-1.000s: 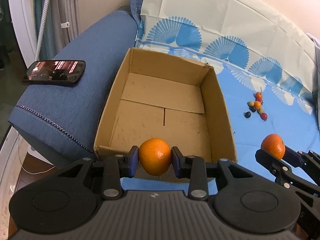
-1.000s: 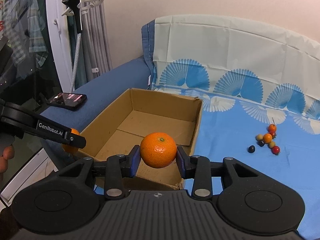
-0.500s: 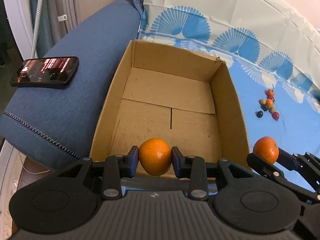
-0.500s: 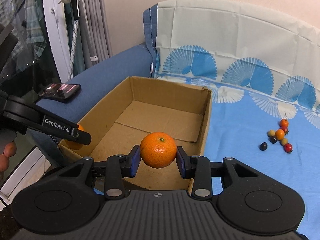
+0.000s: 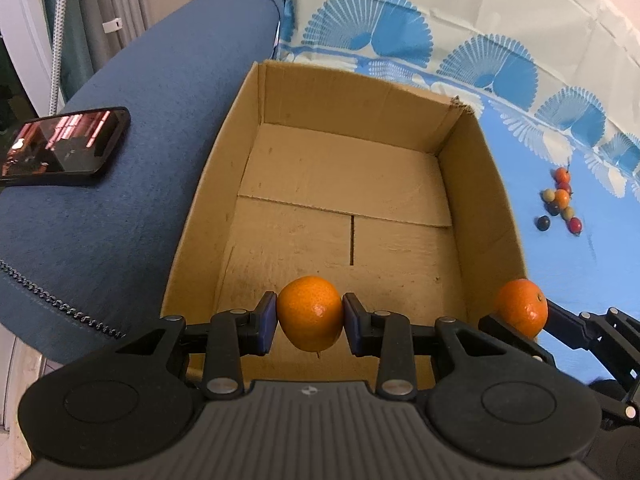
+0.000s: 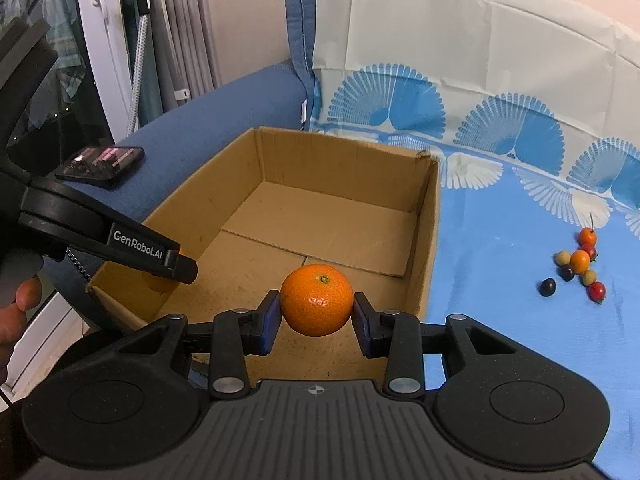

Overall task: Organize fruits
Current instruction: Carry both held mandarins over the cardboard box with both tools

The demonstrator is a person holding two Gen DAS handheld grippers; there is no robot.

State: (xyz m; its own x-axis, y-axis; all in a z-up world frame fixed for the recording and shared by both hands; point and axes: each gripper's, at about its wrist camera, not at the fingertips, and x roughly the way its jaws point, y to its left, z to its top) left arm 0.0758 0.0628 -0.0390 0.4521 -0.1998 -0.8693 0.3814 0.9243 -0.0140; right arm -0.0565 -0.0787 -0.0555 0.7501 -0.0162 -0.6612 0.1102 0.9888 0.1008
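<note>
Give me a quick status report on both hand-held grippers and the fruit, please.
Left hand-held gripper shut on left orange, over cardboard box. Right hand-held gripper shut on right orange. Nothing blocking the box.

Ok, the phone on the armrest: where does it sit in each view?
Left wrist: phone at the far left edge, mid-height, left of the box.
Right wrist: phone upper left, left of the box.
Shared landmark: the box.

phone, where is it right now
The phone lies flat on the blue sofa armrest, left of the cardboard box in the left wrist view; the right wrist view shows it at far left, beyond the left gripper.
</note>
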